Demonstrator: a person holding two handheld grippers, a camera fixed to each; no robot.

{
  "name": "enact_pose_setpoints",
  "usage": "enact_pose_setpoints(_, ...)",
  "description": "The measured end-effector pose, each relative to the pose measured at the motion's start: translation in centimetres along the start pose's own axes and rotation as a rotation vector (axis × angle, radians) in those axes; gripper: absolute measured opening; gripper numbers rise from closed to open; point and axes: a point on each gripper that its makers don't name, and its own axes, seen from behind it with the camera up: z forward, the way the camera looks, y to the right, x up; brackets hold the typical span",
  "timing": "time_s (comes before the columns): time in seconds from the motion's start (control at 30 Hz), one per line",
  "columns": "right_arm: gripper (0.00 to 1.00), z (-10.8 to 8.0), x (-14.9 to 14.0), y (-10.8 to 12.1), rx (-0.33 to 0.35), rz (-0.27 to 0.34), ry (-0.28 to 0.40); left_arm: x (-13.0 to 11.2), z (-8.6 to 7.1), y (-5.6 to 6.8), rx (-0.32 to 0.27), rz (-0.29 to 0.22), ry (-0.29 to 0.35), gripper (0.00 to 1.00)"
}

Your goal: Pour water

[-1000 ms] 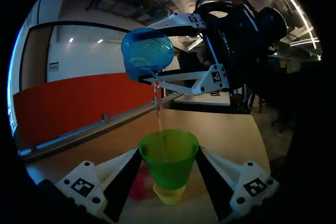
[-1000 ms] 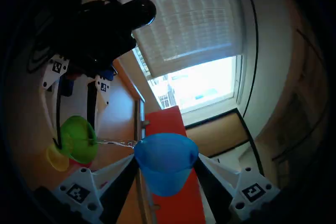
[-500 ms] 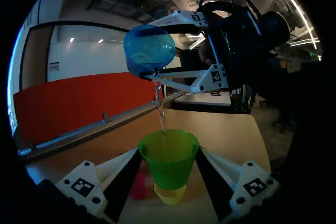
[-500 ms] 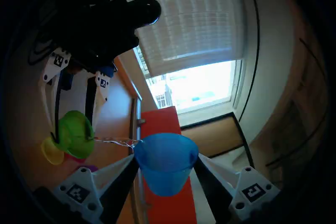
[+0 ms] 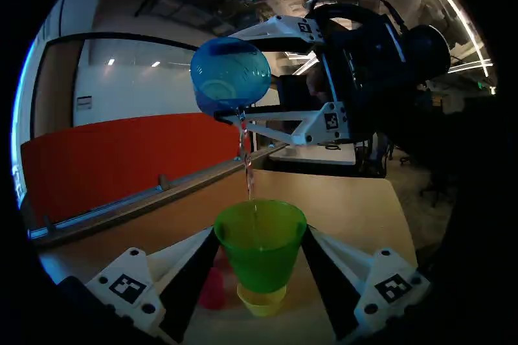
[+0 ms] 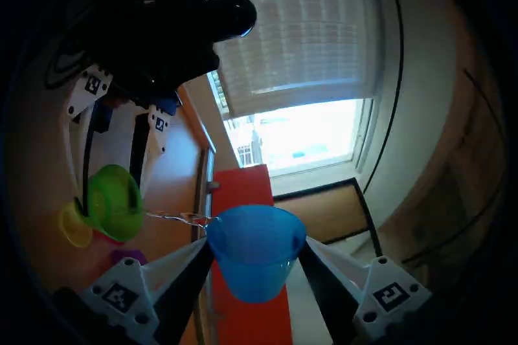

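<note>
The left tongs (image 5: 259,236) are clamped on a green cup (image 5: 260,248), one finger against each side, holding it upright over the desk (image 5: 349,202). The right tongs (image 6: 255,251) are clamped the same way on a blue cup (image 6: 254,261), which is tipped well over above the green one. A thin stream of water (image 5: 246,164) falls from its lip into the green cup's mouth, close to the far rim.

That narrow margin looks like the main risk: a small drift of either hand, or more tilt, would send water past the rim onto the desk and the yellow cup (image 5: 261,300) and pink cup (image 5: 212,290) below. Both cups taper, so a loosened squeeze might let one slip. The fill level is hard to read, so overfilling is possible.
</note>
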Motion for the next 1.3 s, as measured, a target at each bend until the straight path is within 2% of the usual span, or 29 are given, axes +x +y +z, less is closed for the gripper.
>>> enact_pose_setpoints(0.47, 0.9, 0.2, 0.3, 0.3, -0.017, -0.037, 0.004, 0.1, 0.1, -0.1, 0.002, 0.002, 0.002, 0.87)
enact_pose_setpoints(1.3, 0.89, 0.5, 1.2, 0.8, -0.023, -0.138, 0.015, 0.2, 0.0, -0.5, 0.004, -0.002, 0.008, 0.87)
